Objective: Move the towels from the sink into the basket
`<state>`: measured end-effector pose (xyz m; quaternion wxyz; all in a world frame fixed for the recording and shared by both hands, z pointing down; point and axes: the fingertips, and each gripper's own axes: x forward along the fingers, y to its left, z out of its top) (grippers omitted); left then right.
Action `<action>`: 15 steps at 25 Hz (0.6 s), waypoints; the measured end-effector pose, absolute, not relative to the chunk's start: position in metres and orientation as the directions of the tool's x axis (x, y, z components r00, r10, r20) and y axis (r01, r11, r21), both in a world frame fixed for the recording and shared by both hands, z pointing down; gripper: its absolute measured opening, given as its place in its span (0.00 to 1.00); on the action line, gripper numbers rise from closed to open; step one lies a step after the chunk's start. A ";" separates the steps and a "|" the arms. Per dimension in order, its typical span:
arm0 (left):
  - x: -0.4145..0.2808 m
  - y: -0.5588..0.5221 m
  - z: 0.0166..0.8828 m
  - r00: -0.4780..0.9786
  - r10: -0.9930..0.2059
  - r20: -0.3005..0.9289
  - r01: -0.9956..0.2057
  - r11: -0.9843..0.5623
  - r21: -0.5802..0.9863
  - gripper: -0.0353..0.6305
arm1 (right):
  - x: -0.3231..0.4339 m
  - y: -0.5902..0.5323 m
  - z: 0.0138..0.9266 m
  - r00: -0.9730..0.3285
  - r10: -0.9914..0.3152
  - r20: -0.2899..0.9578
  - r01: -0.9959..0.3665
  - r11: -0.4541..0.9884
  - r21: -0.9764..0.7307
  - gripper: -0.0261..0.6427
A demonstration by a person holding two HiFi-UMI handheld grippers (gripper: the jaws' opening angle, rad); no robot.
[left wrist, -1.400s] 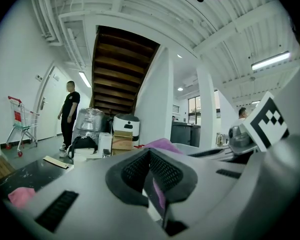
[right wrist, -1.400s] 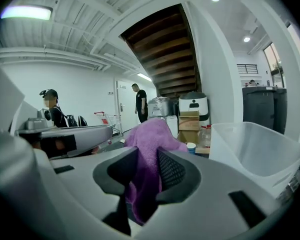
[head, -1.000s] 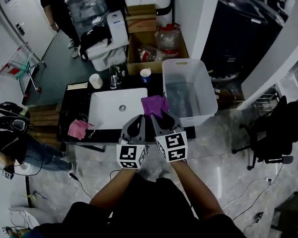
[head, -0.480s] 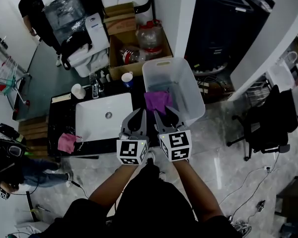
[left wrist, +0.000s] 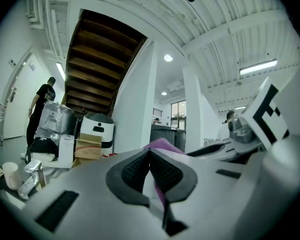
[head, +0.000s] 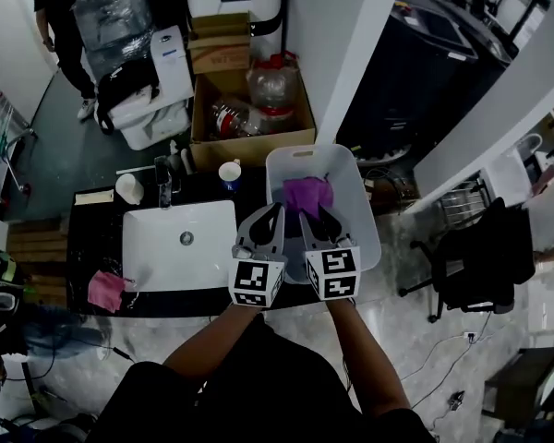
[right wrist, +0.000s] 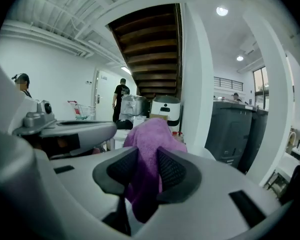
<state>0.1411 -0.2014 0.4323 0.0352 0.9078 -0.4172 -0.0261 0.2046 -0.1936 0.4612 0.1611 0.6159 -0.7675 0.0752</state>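
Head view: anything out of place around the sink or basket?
One thing: a pink towel lies crumpled on the black counter left of the sink, outside the basin. The sink itself holds no towel. The left gripper and right gripper both pinch the purple towel over the basket; nothing odd there.

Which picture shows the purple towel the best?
The right gripper view. There the purple towel fills the middle, big and fuzzy, pinched in the right tongs. The head view shows it small, held over the white basket. The left gripper view shows only a thin purple edge in the left tongs.
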 end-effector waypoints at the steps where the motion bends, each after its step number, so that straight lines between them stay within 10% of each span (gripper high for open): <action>1: 0.141 -0.208 0.435 0.650 -0.760 -0.015 -0.756 -0.649 0.088 0.06 | 0.206 -0.201 0.469 -0.192 -0.912 0.364 -0.969 0.234 0.076 0.23; 15: 0.137 -0.266 0.458 0.615 -0.788 0.033 -0.785 -0.608 0.122 0.06 | 0.215 -0.285 0.575 -0.212 -0.766 0.607 -0.951 0.304 0.052 0.24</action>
